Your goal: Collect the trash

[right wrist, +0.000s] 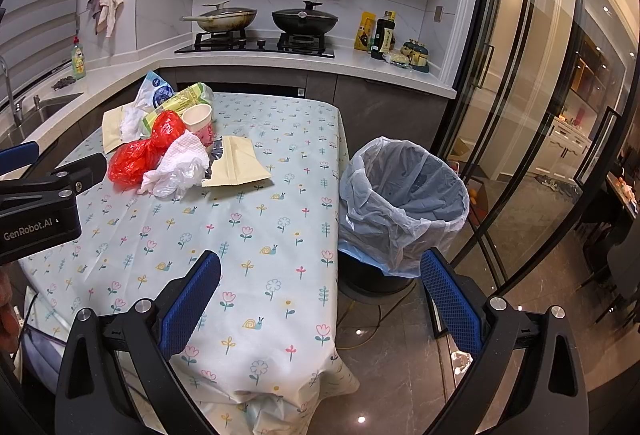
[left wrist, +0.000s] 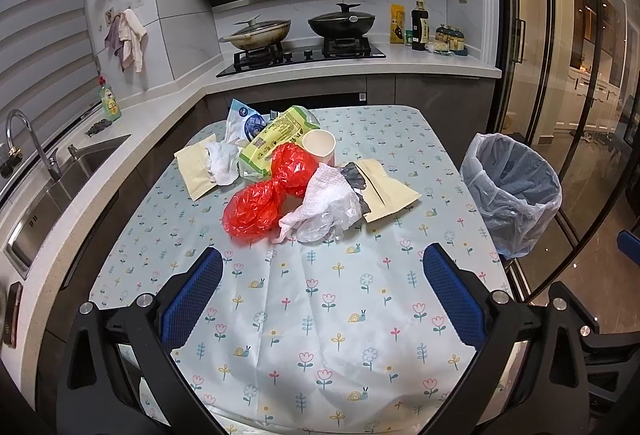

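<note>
Bin (right wrist: 404, 203) beside table (right wrist: 256, 235), plastic-lined, seemingly holding nothing.

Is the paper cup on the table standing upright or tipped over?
Upright: the paper cup stands among the trash with its open rim facing up.

So the trash is all heaped toward the far left of the tabletop (left wrist: 340, 315). Two crumpled red plastic bags (left wrist: 256, 209) sit in the middle of the pile, with a white paper towel (left wrist: 326, 187) and a clear plastic wrapper (left wrist: 332, 223) bunched against their right side. A beige paper pouch (left wrist: 390, 193) lies flat further right, another pouch (left wrist: 194, 167) flat at the left. Behind them: a paper cup (left wrist: 318, 147), a green-yellow package (left wrist: 276, 139), a blue-white bag (left wrist: 244, 119). The lined trash bin (left wrist: 512, 195) stands on the floor just right of the tabletop.
</note>
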The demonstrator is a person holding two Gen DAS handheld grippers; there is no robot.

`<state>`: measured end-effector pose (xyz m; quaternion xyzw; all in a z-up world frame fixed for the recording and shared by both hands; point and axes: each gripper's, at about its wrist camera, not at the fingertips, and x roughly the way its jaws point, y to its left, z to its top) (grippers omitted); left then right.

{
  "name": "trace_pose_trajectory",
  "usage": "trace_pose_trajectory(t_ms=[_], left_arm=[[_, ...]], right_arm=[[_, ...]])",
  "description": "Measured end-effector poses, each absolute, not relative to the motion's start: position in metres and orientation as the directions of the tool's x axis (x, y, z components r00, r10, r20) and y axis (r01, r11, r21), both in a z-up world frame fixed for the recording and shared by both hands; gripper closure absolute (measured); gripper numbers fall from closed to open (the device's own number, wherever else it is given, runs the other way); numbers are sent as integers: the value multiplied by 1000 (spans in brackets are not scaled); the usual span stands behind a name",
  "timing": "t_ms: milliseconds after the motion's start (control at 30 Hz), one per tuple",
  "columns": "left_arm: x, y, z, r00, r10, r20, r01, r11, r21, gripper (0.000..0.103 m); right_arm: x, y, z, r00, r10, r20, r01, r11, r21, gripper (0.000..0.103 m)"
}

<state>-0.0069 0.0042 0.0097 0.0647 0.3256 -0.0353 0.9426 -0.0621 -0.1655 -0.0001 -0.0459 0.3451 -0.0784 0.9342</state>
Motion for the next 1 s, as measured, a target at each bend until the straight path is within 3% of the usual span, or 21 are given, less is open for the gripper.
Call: trace_pose_trajectory(t_ms=[1000], left_arm=[[-2, 16, 11, 799, -60, -598, 110, 993, 48, 7]], right_arm=[[-54, -160, 5, 759, -180, -626, 128, 984, -127, 7]])
